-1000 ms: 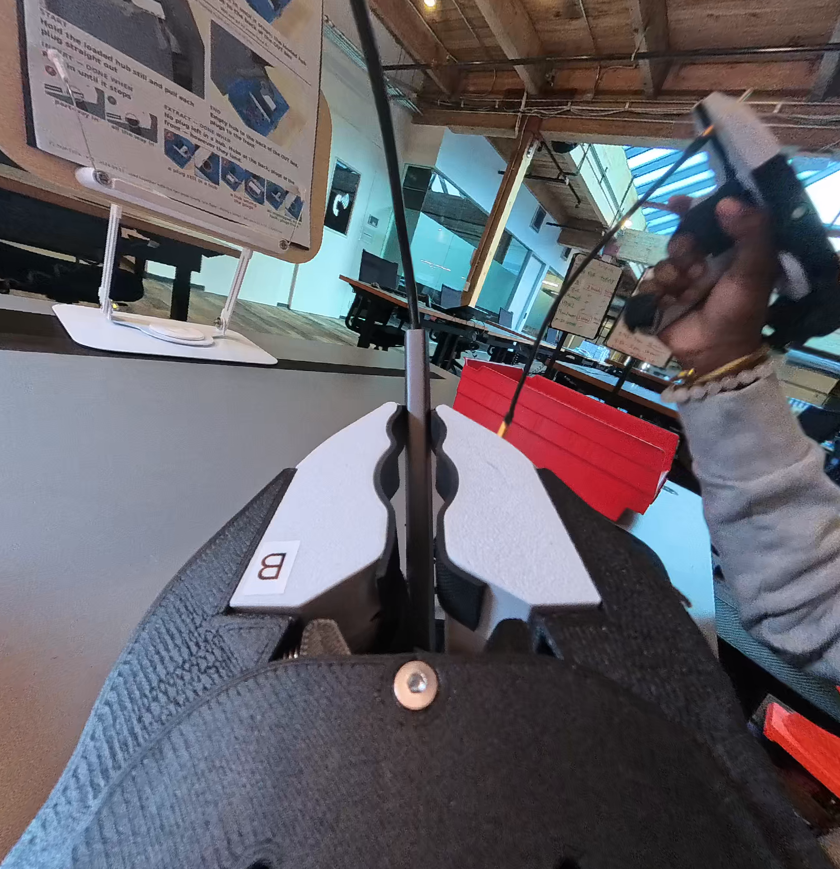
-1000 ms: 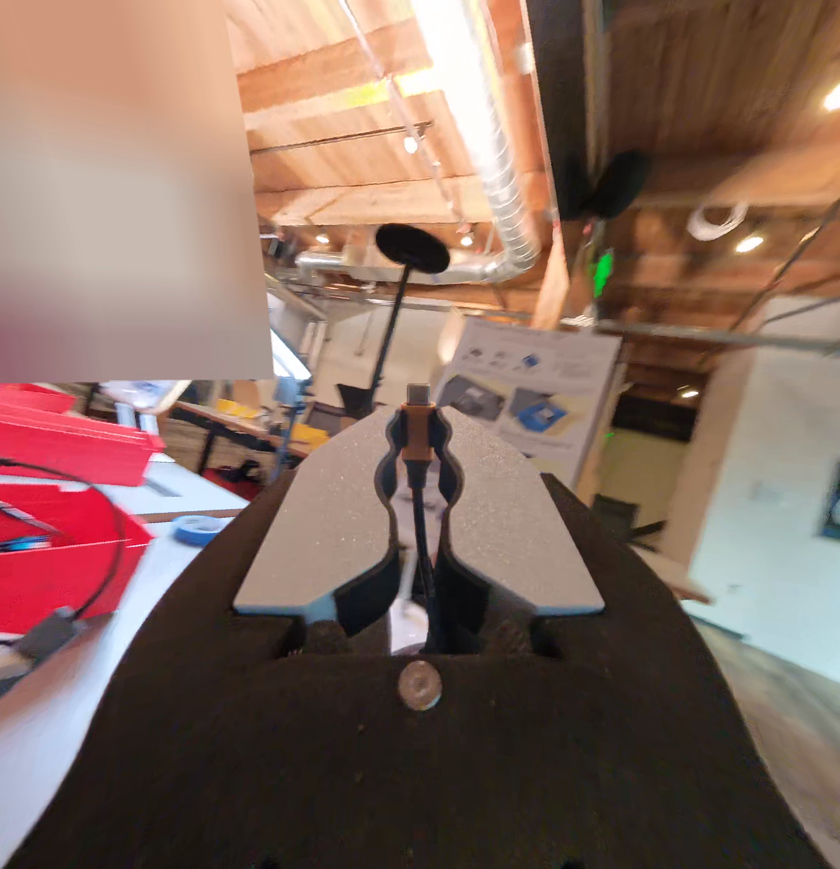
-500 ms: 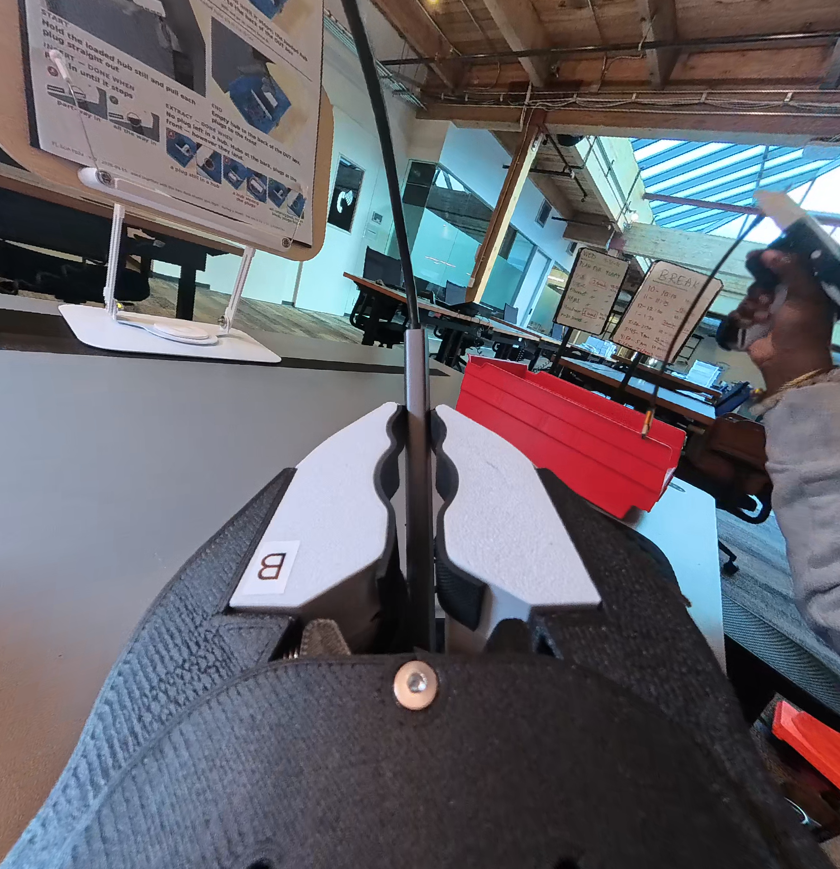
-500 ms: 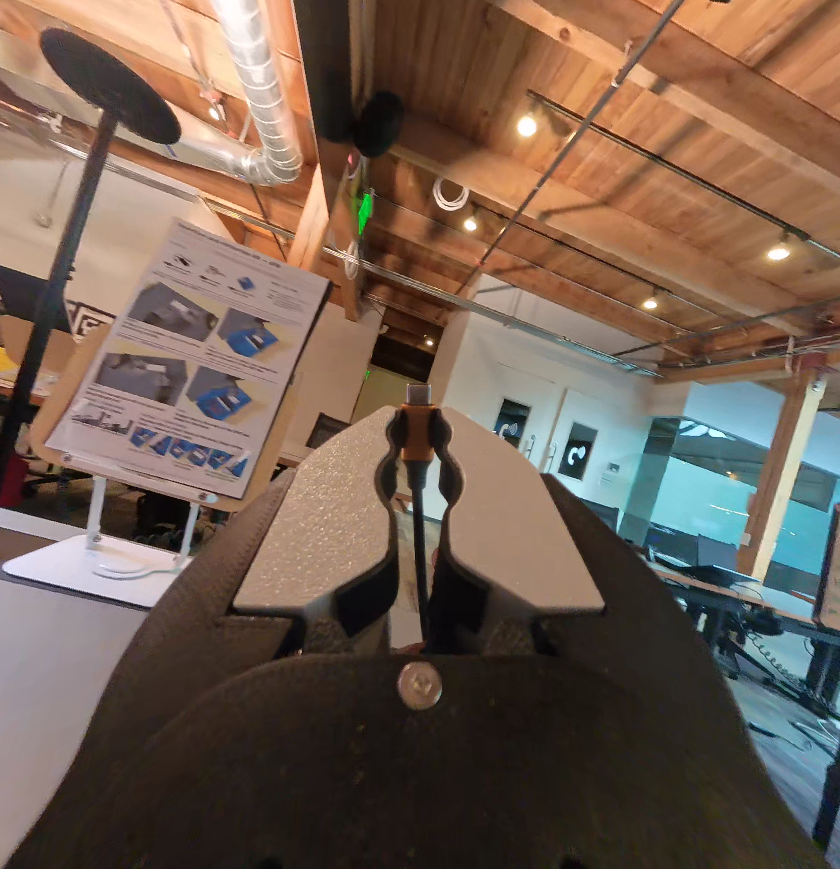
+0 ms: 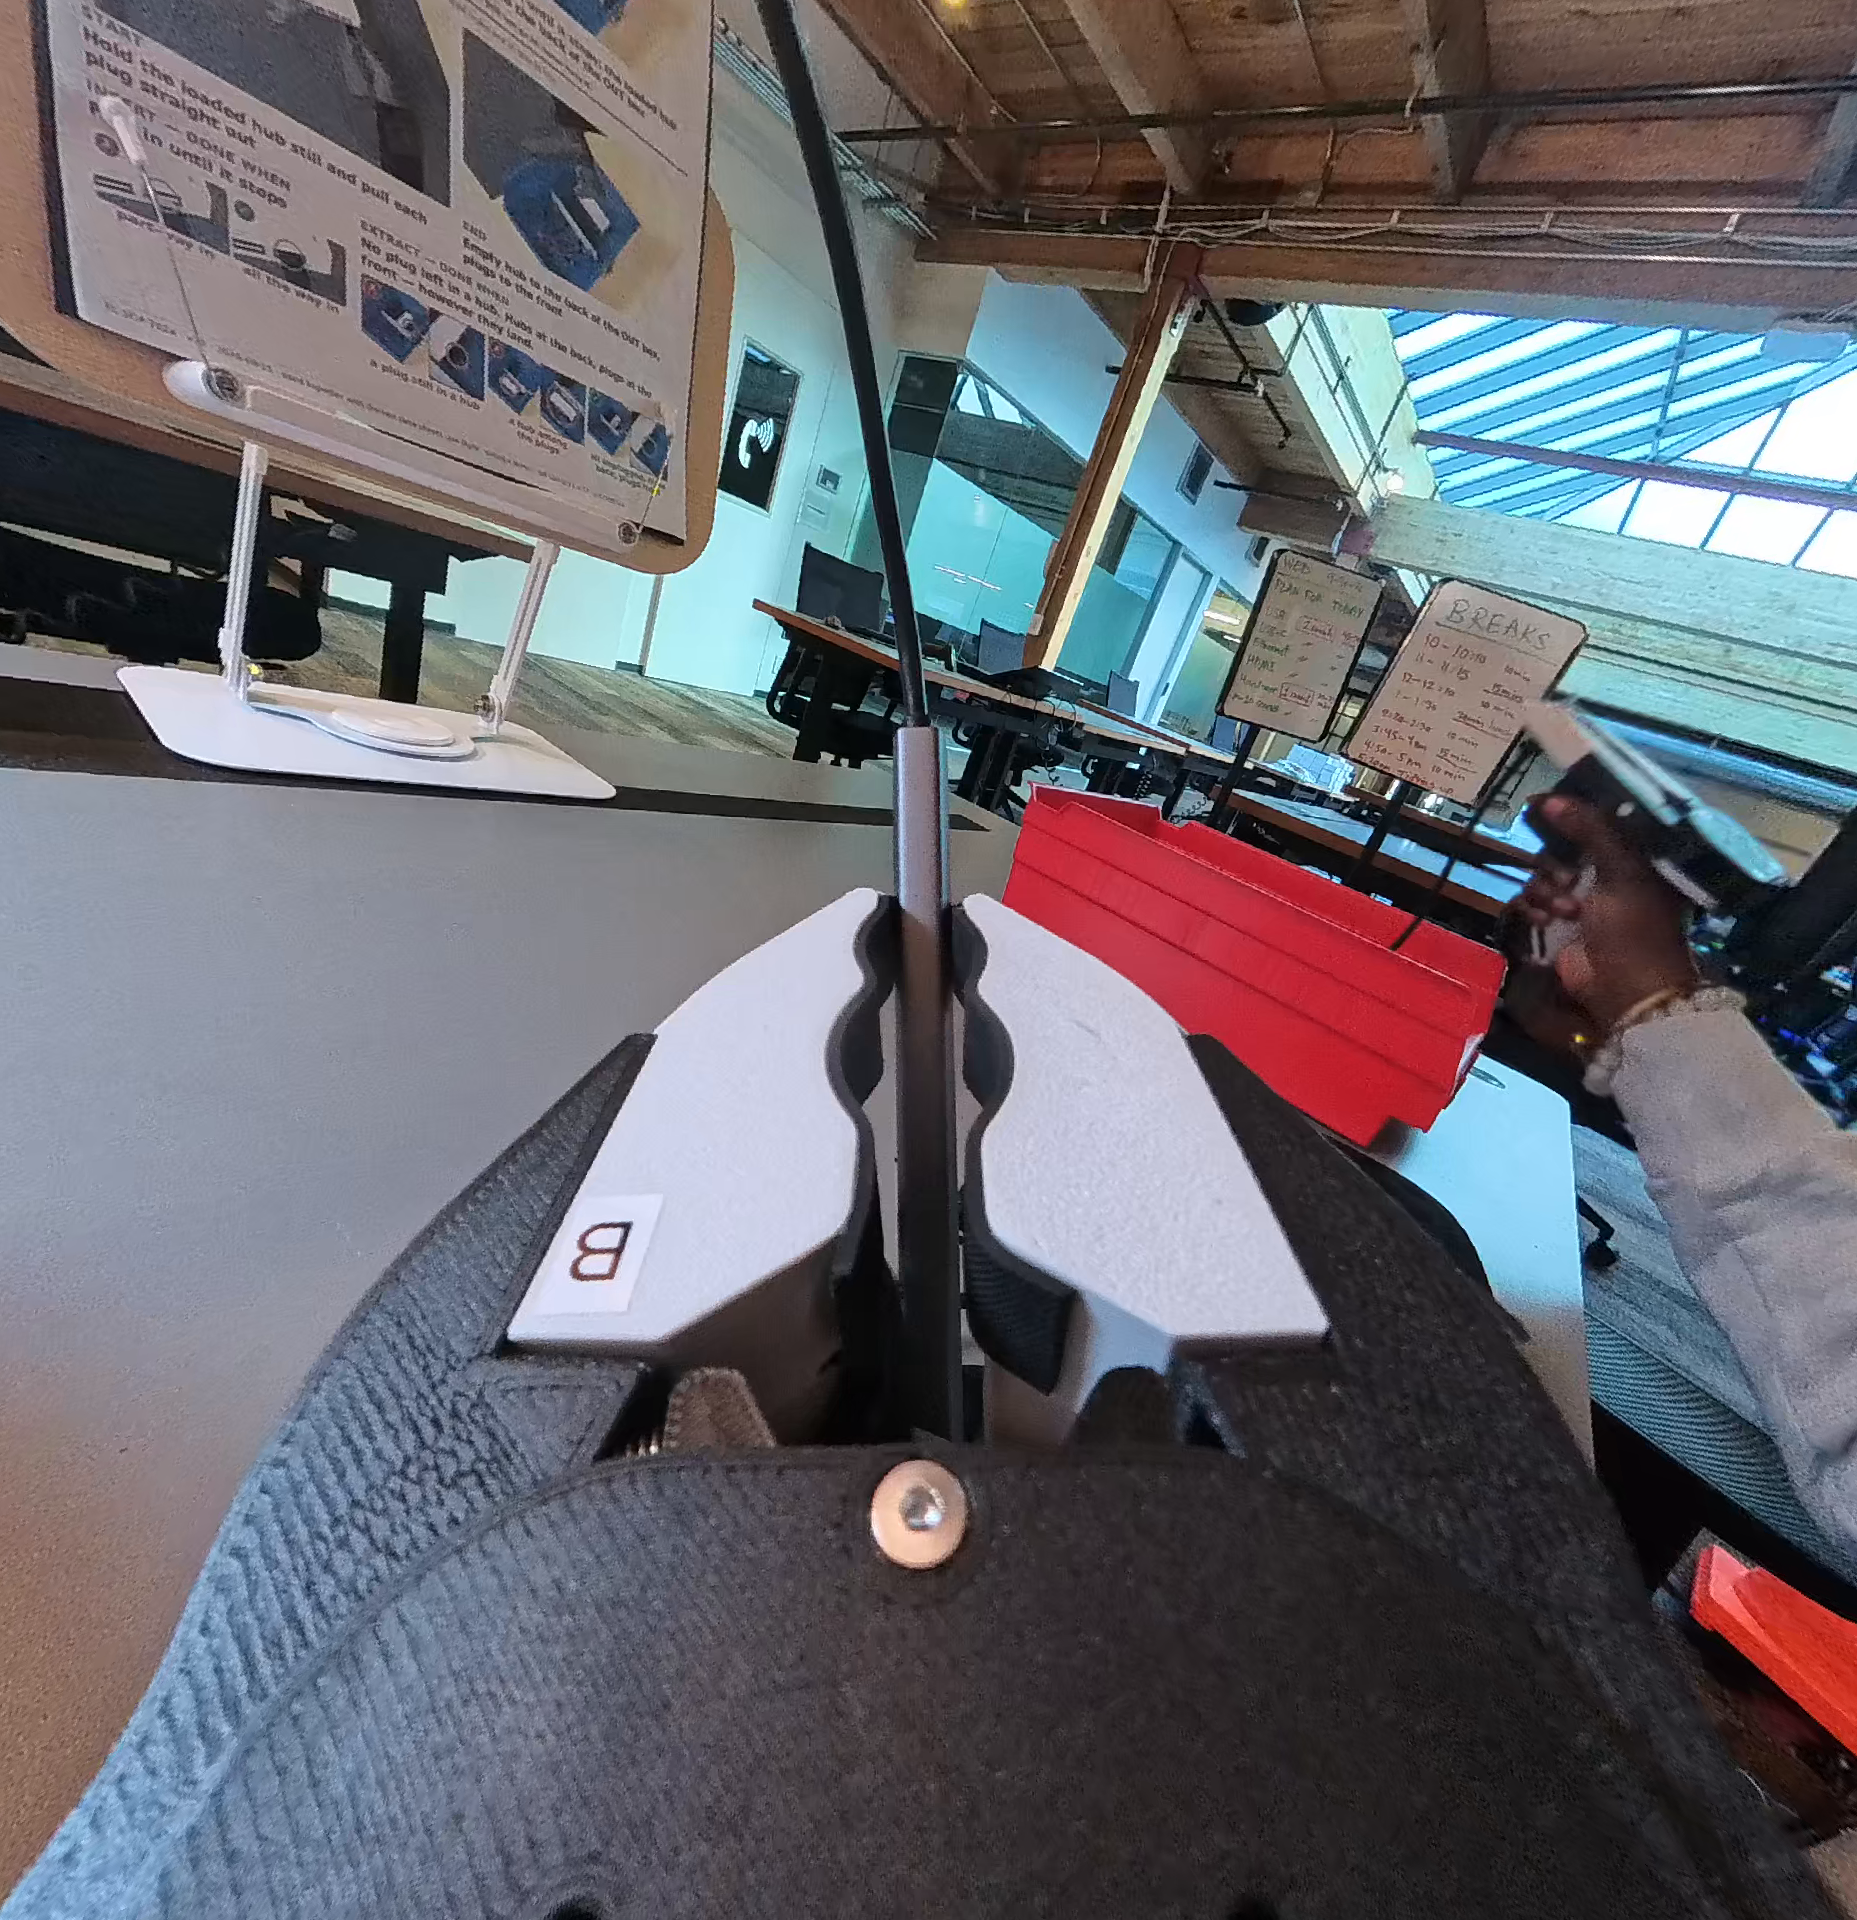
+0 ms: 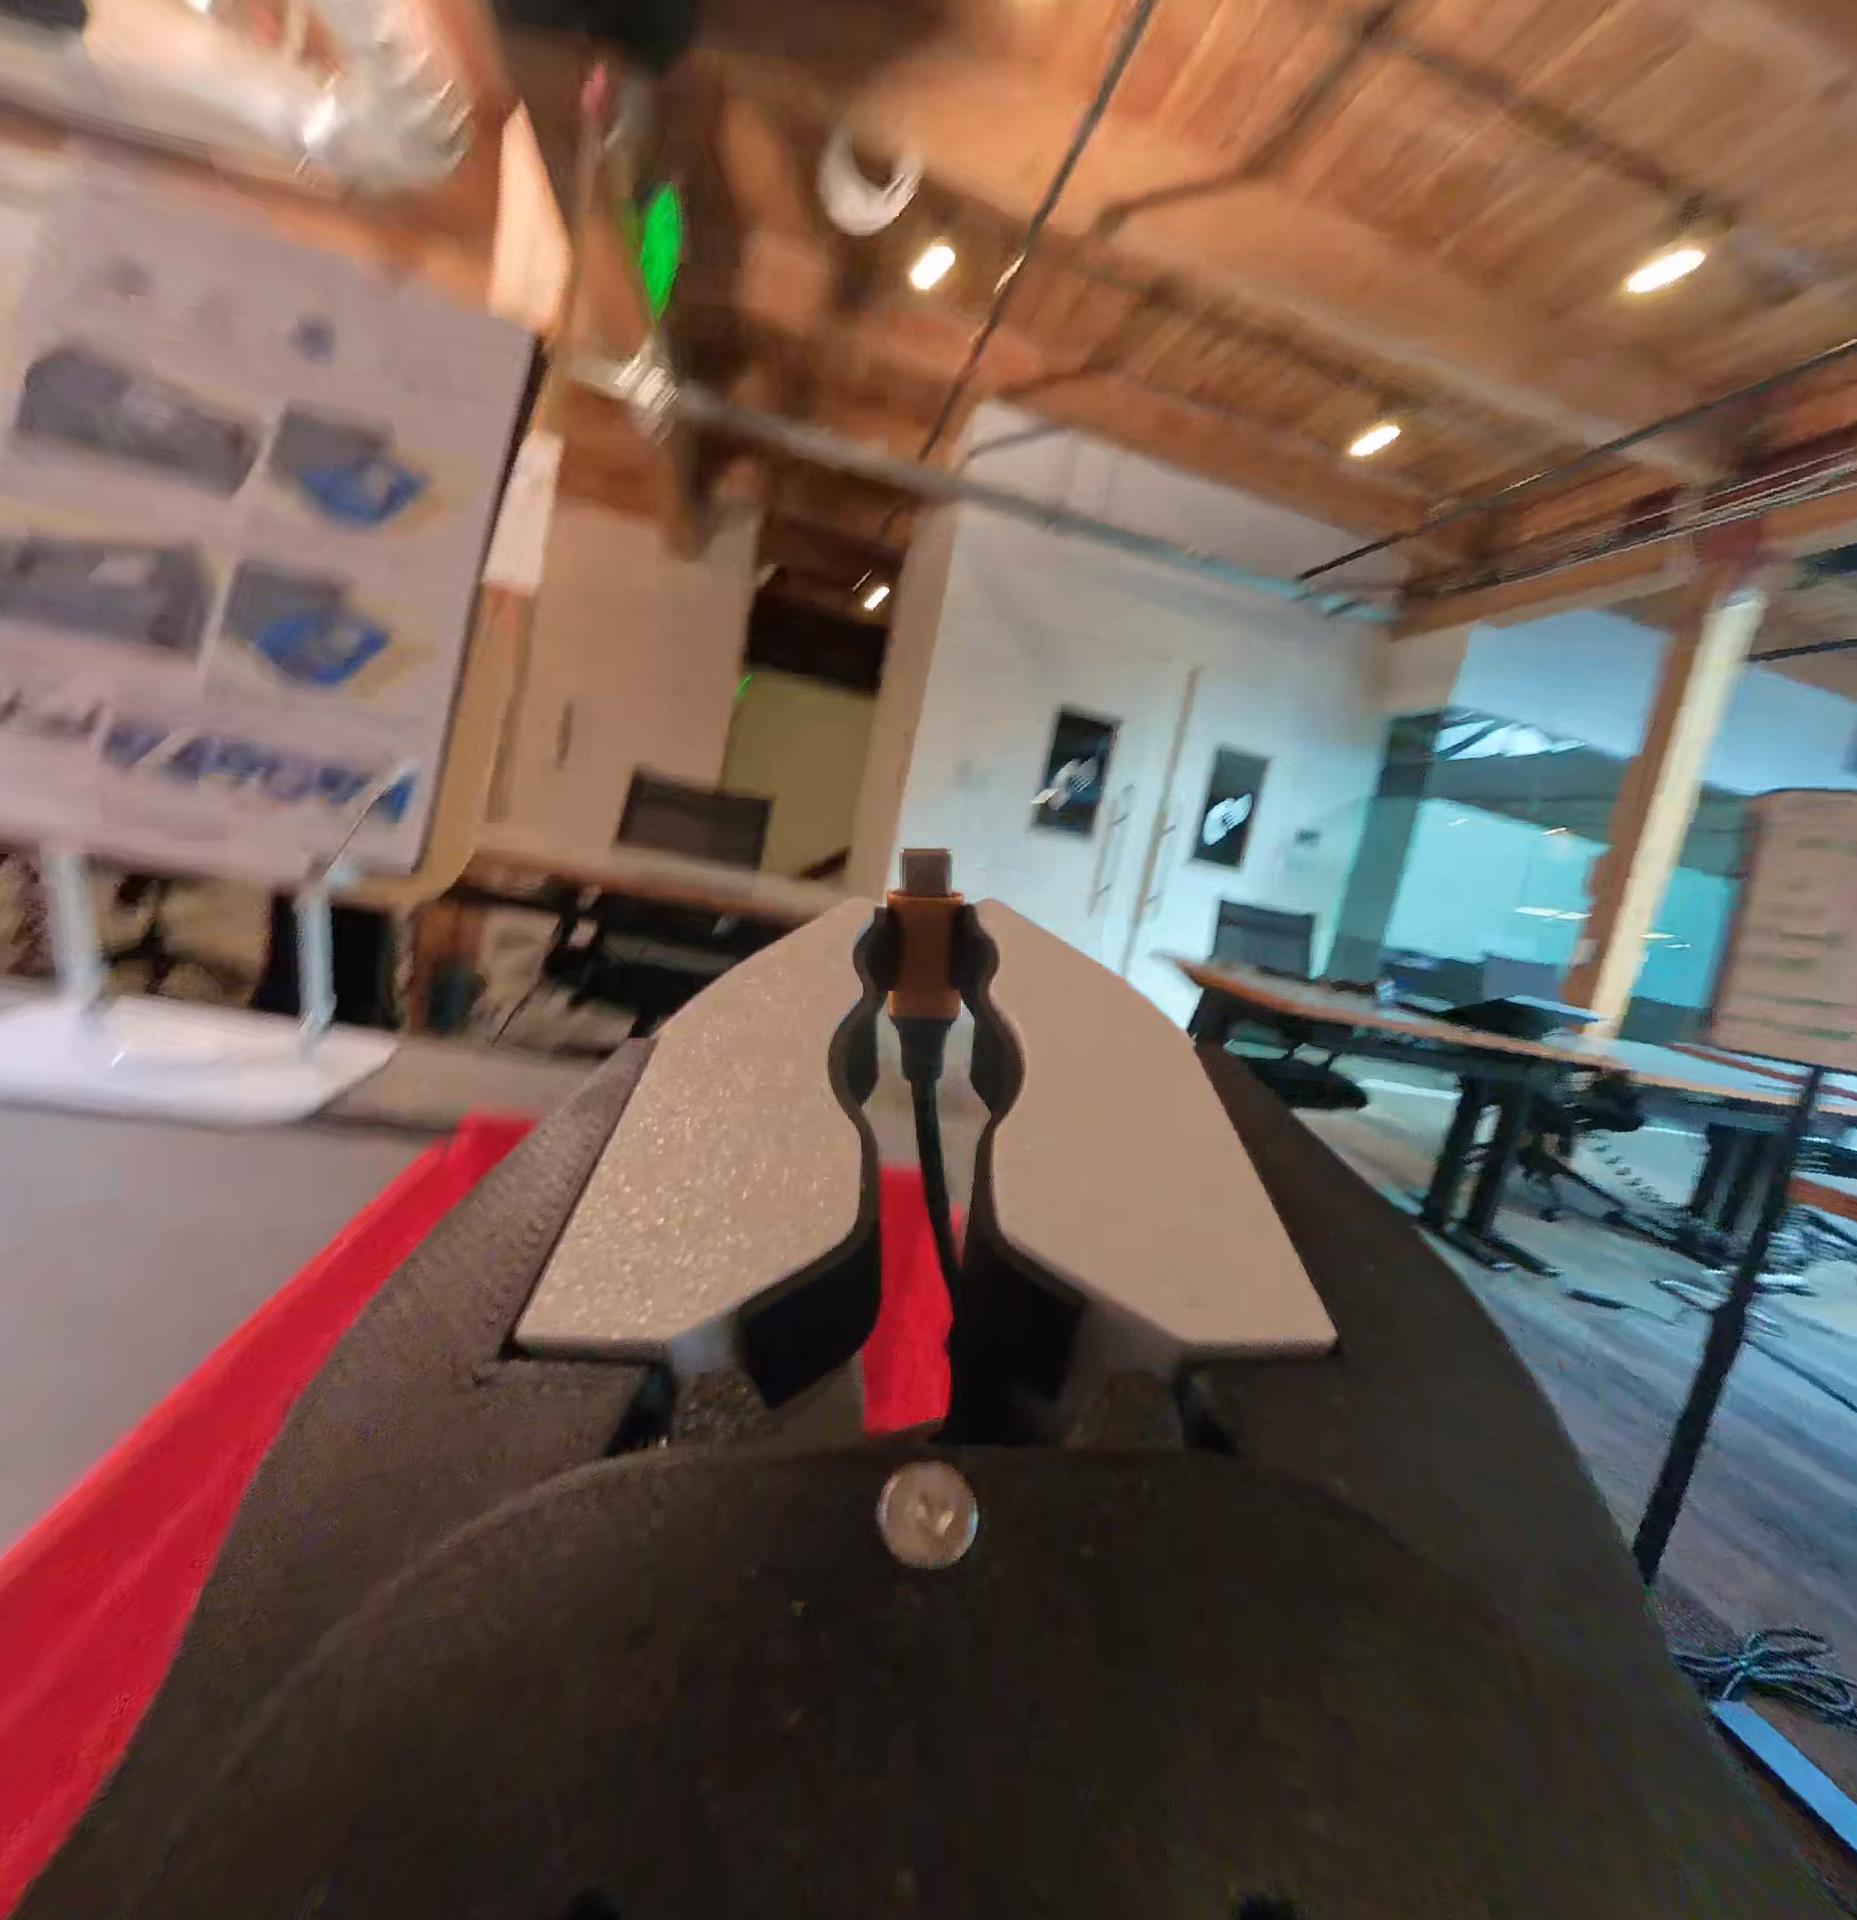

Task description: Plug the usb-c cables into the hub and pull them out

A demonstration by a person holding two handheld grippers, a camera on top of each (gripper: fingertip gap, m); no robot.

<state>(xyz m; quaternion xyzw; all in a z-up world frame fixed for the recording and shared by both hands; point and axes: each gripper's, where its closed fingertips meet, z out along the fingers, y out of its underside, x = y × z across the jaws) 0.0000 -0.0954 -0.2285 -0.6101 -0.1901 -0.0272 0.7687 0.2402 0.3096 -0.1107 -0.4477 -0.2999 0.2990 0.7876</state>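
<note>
Only the hub (image 5: 922, 1039) edge shows; right view is motion-blurred.

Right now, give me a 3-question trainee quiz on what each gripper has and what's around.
1. True or false: the left gripper is clamped on a thin dark hub held edge-on, with a black cable rising from its far end.
2. What does the right gripper hold? A) nothing B) an orange-collared USB-C plug C) a red bin
3. Fill in: in the left wrist view, the bin on the grey table is ____ in colour.

Key: 1 true; 2 B, its metal tip pokes out past the fingertips; 3 red.
</note>
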